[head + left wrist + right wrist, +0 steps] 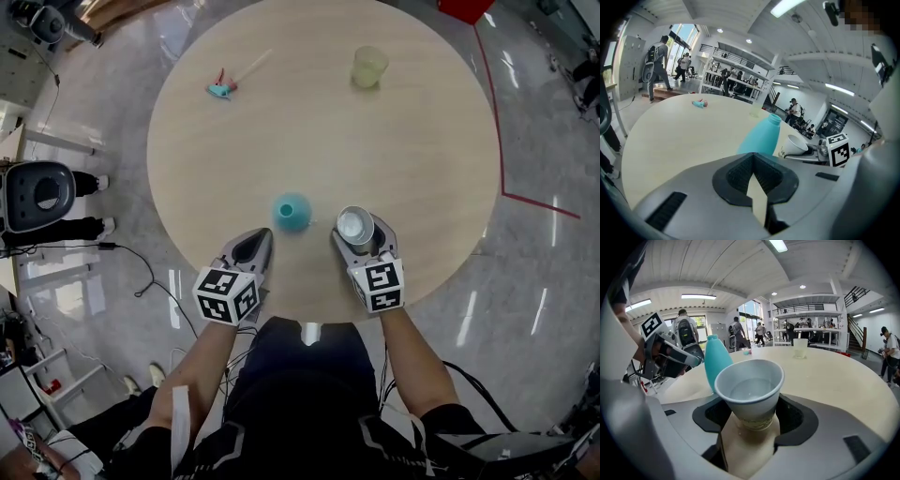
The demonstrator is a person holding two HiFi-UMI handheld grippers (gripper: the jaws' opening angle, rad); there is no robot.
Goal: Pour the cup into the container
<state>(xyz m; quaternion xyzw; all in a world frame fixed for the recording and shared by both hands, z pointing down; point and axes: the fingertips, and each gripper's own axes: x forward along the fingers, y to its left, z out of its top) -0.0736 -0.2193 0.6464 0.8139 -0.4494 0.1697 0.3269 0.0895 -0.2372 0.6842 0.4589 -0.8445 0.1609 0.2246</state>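
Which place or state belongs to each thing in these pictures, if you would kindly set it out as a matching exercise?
Things
1. white paper cup of water
2. teal plastic bottle
3. pale yellow-green translucent plastic cup
4. left gripper

Places and states
A. jaws together, nothing held
B. stands at the far side of the round wooden table
C. held between the right gripper's jaws
D. upright on the table, near both grippers' tips

Pairs: 1-C, 2-D, 3-B, 4-A
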